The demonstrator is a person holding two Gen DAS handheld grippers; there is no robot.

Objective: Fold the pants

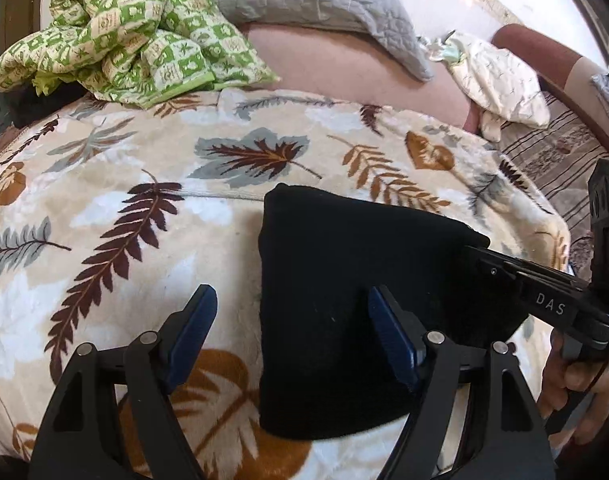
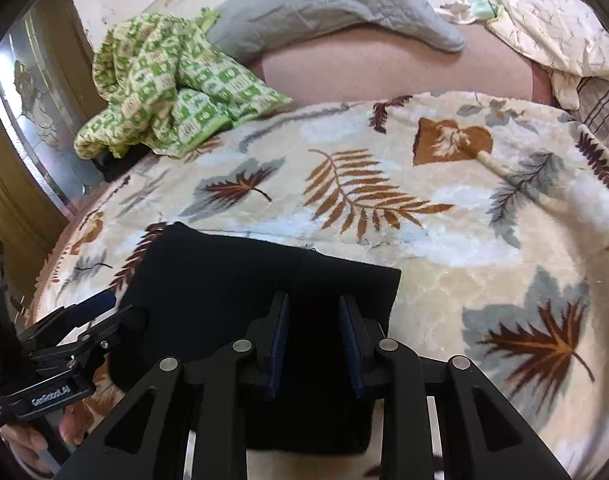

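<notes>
On the leaf-patterned blanket (image 1: 152,200), in the left wrist view, black pants (image 1: 344,280) lying as a compact folded block, near edge toward the camera. Left gripper (image 1: 290,324) spread wide and holding nothing, one blue pad over bare blanket, the other over the dark cloth; whether that pad touches the fabric, impossible to tell. At the right edge of the block, the right gripper (image 1: 480,256) reaching in low, tip at the pants' border. Farther back, a crumpled green checked cloth (image 1: 136,32), a grey quilted cover (image 1: 324,0) and a cream cloth (image 1: 500,80), all well apart from the pants.

In the right wrist view, same black pants (image 2: 224,280), folded, right edge straight, a seam line running down near the middle. Right gripper (image 2: 314,336) partly parted, pads standing either side of a strip of dark fabric without visibly pinching it; released, by the look of it. Left gripper (image 2: 100,308) entering from the left at the block's side.

Likely soft, limp and light, apt to sag and slide open if lifted by one layer. Best taken at the two near corners, pinching all layers together, or pressed flat rather than dragged over the plush nap.
</notes>
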